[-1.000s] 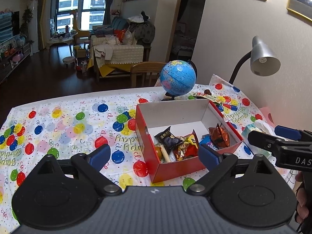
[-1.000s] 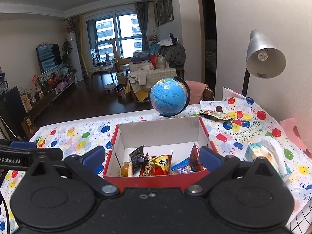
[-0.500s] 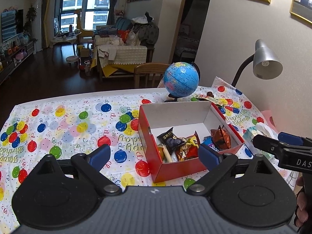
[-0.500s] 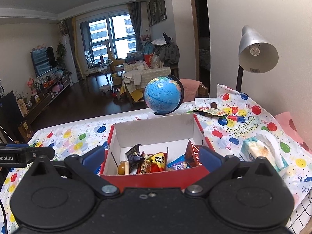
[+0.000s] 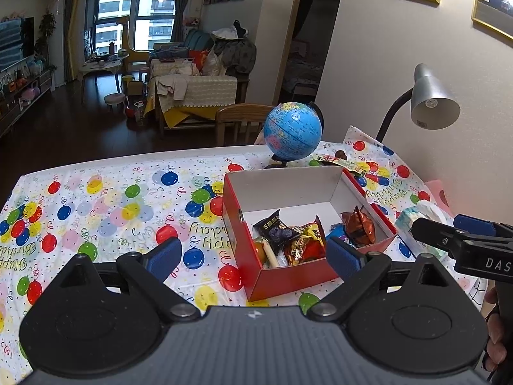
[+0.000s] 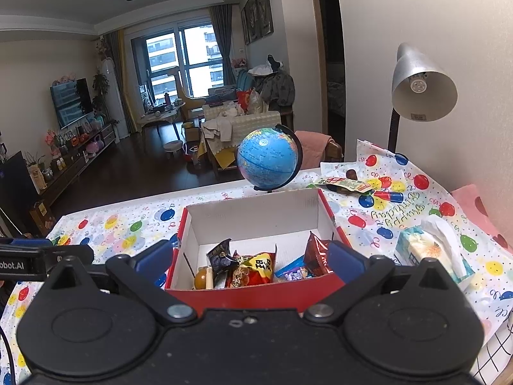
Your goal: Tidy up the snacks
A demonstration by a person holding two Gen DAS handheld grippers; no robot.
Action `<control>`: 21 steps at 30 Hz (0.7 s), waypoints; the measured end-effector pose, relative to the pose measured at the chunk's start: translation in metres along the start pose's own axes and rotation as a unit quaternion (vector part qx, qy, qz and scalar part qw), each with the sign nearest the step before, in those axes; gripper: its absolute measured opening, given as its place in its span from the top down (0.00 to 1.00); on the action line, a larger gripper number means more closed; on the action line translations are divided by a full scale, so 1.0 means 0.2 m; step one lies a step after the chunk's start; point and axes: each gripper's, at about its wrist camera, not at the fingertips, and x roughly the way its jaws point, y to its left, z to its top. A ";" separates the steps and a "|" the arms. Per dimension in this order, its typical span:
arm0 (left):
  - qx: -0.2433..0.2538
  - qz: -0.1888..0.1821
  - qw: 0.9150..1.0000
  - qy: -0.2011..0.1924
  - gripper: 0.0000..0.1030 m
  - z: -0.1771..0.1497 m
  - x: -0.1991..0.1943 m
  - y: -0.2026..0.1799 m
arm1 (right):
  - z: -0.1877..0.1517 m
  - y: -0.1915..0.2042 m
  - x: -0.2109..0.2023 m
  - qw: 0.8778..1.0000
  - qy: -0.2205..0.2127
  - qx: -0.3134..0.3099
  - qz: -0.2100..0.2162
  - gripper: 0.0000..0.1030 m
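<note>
A: Right wrist view: both the right gripper [image 6: 250, 256] and the left gripper [image 5: 250, 253] are held wide, empty. Crinkly, light snack packets [image 6: 253, 268] are piled at the near end of the red box [image 6: 250, 298].

B: Slippery foil is expected; a pinch at a sealed edge is advised. Compared with a second ago, the box is seen slightly farther off

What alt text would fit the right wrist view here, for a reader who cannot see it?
The open right gripper hangs empty just in front of a red box holding wrapped snacks, on a balloon-print tablecloth. Behind the box stands a blue globe; a tissue pack and a silver lamp are to the right.
</note>
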 end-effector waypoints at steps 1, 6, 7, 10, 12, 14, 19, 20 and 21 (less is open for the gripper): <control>-0.001 0.000 1.000 0.001 0.06 0.00 0.00 0.00 | 0.00 0.00 0.00 1.000 0.000 0.000 0.000 0.00; -0.003 0.000 1.000 0.003 0.06 0.00 0.01 0.01 | 0.00 0.00 -0.01 1.000 0.000 0.001 -0.002 0.00; -0.002 0.000 1.000 0.003 0.06 -0.01 0.01 0.01 | 0.00 0.00 -0.01 1.000 0.001 0.002 -0.003 0.00; -0.001 -0.001 1.000 0.004 0.06 -0.01 0.01 0.01 | 0.00 -0.01 0.00 1.000 0.003 0.003 -0.004 0.00; 0.000 -0.002 1.000 0.005 0.06 -0.01 0.02 0.01 | 0.00 -0.01 0.00 1.000 0.004 0.004 -0.003 0.00; 0.000 -0.003 1.000 0.008 0.06 -0.01 0.03 0.01 | 0.00 -0.01 0.01 1.000 0.003 0.003 -0.003 0.00; 0.001 -0.003 1.000 0.007 0.06 0.00 0.04 0.01 | 0.00 -0.01 0.01 1.000 0.004 0.004 -0.004 0.00; 0.002 -0.003 1.000 0.007 0.06 0.00 0.04 0.01 | 0.00 -0.01 0.01 1.000 0.004 0.004 -0.004 0.00; 0.003 -0.003 1.000 0.006 0.06 0.00 0.04 0.00 | 0.00 -0.01 0.01 1.000 0.004 0.003 -0.003 0.00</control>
